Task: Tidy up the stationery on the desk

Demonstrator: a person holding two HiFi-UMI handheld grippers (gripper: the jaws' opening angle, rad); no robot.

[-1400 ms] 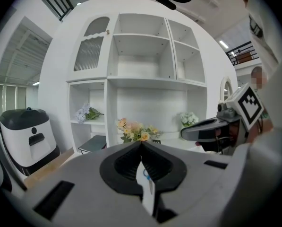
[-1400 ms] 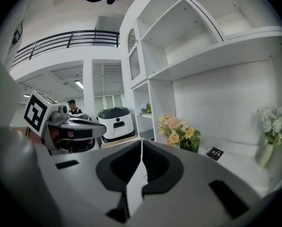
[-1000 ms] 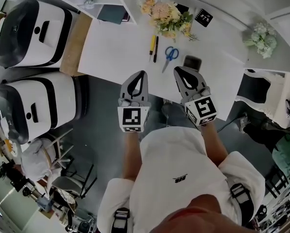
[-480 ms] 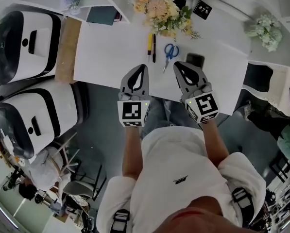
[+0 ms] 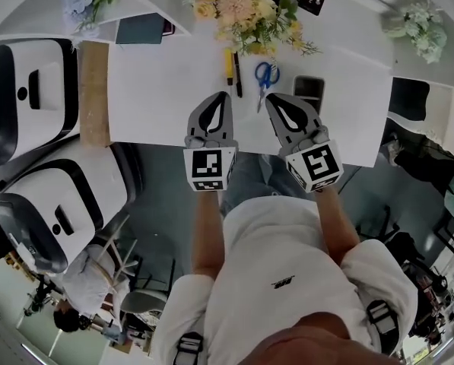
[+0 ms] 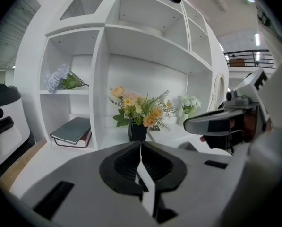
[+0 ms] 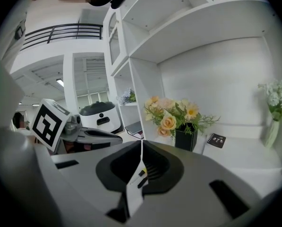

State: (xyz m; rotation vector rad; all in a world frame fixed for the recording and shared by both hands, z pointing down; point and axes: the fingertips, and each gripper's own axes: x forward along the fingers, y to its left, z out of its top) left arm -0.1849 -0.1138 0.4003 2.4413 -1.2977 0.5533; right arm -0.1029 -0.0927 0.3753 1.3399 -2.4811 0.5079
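The left gripper [image 5: 223, 97] and right gripper [image 5: 271, 99] are drawing nearer the stationery than a second ago, both with jaws closed and empty. The yellow pen [image 5: 228, 63], black pen [image 5: 238, 74] and scissors [image 5: 264, 80] are lying on the worktop [image 5: 150, 90] just ahead. Opening one gripper's jaws early and coming squarely across a pen's barrel looks wisest.

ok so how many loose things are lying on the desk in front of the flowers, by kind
pens or pen-like: 2, the yellow stick and the black pen
scissors: 1, blue-handled scissors
dark flat rectangle: 1
total: 4
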